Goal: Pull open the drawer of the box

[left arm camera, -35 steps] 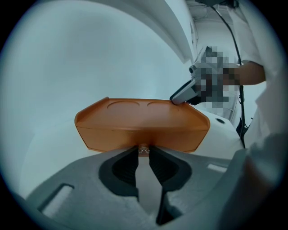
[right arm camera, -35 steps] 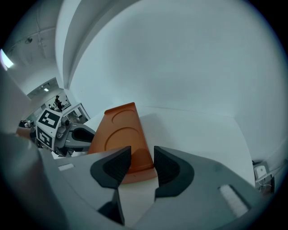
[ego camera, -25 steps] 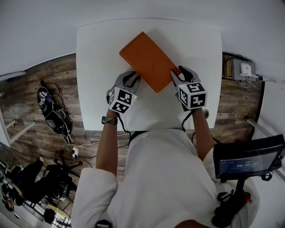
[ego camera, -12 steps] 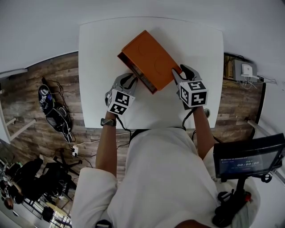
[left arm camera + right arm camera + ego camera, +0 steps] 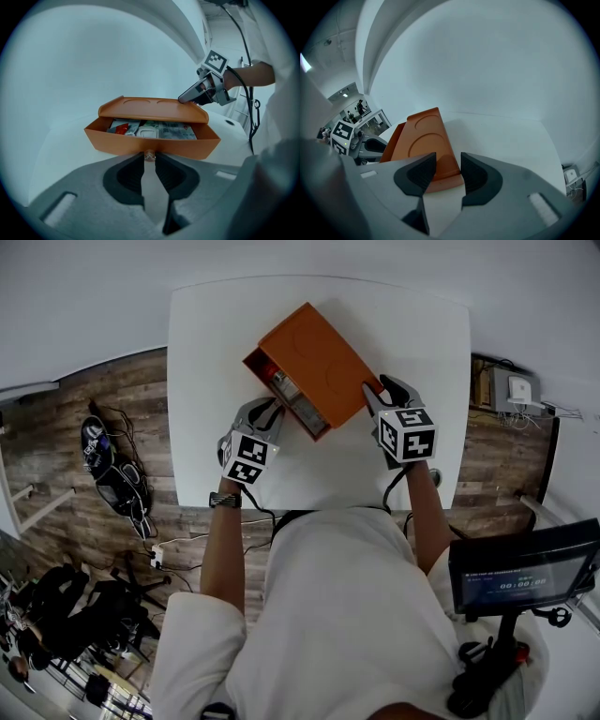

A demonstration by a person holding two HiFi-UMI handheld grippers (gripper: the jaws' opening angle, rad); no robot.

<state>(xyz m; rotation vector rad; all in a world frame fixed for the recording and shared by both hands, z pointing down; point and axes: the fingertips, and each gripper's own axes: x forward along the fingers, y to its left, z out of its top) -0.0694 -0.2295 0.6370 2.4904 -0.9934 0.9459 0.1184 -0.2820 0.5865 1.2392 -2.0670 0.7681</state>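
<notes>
An orange box (image 5: 323, 357) lies slantwise on the white table (image 5: 422, 334). Its drawer (image 5: 286, 392) stands pulled out toward the lower left, with packets showing inside. In the left gripper view the drawer front (image 5: 122, 143) faces me, and my left gripper (image 5: 150, 161) is shut on its small clear knob (image 5: 149, 154). The left gripper (image 5: 270, 412) sits at the drawer's near end in the head view. My right gripper (image 5: 372, 396) clamps the box's right corner. In the right gripper view its jaws (image 5: 443, 168) close on the box's end (image 5: 424, 140).
The table's front edge (image 5: 309, 507) runs just ahead of the person's body. Wooden floor at the left carries cables and a bag (image 5: 114, 482). A monitor on a stand (image 5: 520, 570) is at the lower right.
The drawer has slid out of the box toward the lower left, drawn along by the left gripper, and its contents now show. The right gripper has stayed on the box.
</notes>
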